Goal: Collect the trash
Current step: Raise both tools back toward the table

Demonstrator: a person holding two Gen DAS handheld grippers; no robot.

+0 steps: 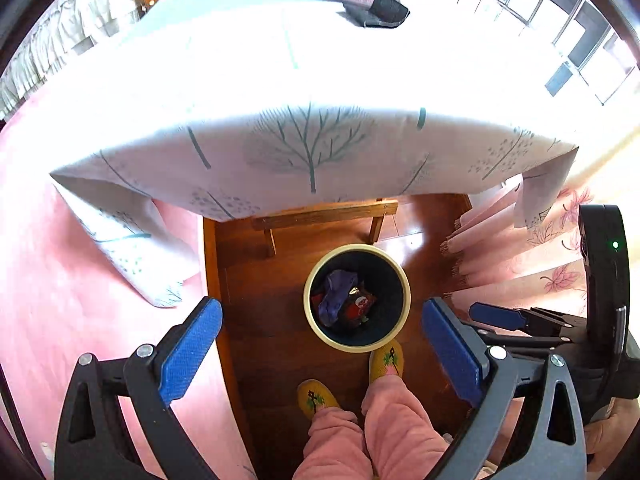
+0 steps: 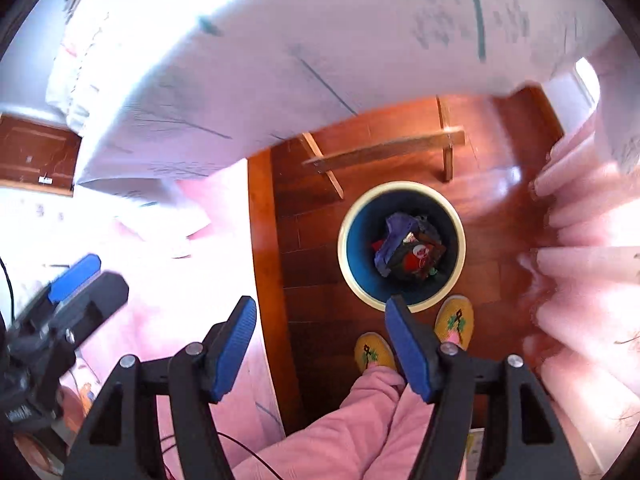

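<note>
Below, one bin with trash; two slippers; left gripper, right gripper both gaping, empty.

L gripper jaws wide, empty; R gripper likewise; both aimed steeply down.

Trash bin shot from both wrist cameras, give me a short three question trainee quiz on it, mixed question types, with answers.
1. True or false: the left gripper is holding a piece of trash.
2. Multiple choice: the trash bin stands on A) the pink bedspread, B) the wooden floor, C) the tree-print tablecloth.
3. Fill in: the person's yellow slippers are right beside the bin's ____.

Key
1. False. Both its blue pads are wide apart with nothing between them; the right gripper is open and empty too.
2. B. The wooden floor surrounds the bin, and the purple cloth and a red wrapper lie inside.
3. Rim.
</note>
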